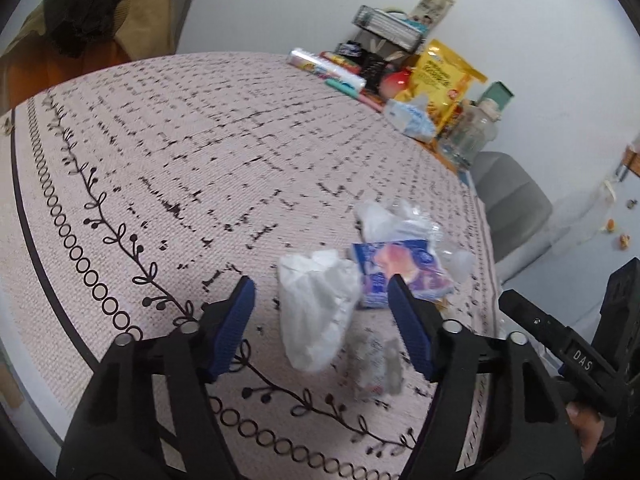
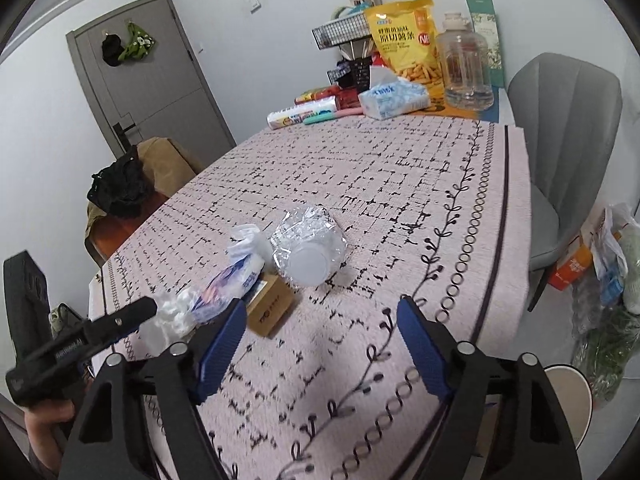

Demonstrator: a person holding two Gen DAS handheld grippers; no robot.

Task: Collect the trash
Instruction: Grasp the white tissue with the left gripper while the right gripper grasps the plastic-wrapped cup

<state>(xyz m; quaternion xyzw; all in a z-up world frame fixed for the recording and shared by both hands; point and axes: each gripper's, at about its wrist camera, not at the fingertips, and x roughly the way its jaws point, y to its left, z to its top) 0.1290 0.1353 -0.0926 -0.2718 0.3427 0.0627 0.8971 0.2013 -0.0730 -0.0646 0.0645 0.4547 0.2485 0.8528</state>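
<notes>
Both the left gripper [image 1: 322, 292] and the right gripper [image 2: 320, 312] point downward at lower centre of their views, jaws parted and empty.

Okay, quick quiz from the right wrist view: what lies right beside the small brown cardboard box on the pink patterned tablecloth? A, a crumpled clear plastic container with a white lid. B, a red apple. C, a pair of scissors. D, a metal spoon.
A: the crumpled clear plastic container with a white lid lies against the far side of the small brown cardboard box, near the trash pile.
</notes>
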